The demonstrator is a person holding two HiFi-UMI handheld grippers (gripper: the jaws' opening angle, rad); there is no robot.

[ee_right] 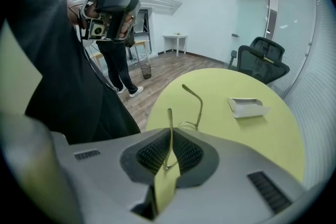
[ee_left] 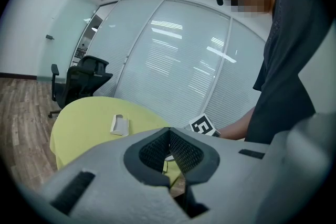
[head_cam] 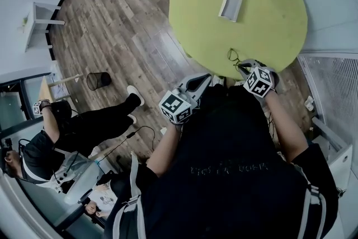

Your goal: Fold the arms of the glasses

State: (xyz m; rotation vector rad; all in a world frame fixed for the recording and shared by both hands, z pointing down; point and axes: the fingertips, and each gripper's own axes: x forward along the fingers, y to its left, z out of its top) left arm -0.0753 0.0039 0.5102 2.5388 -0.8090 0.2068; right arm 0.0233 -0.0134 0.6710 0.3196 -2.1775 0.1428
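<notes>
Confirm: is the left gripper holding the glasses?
No, the left gripper has its fingers together on nothing, while an arm of the glasses stands between the fingers of the right gripper.

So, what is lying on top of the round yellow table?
A white box near its middle, and glasses at the near edge, both arms unfolded. The right gripper covers part of the frame.

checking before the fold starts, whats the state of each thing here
thin metal-framed glasses: both arms unfolded, one between the right jaws
right gripper: jaws shut on that arm
left gripper: jaws shut, empty
white rectangular case: open, lying on the round yellow-green table
</notes>
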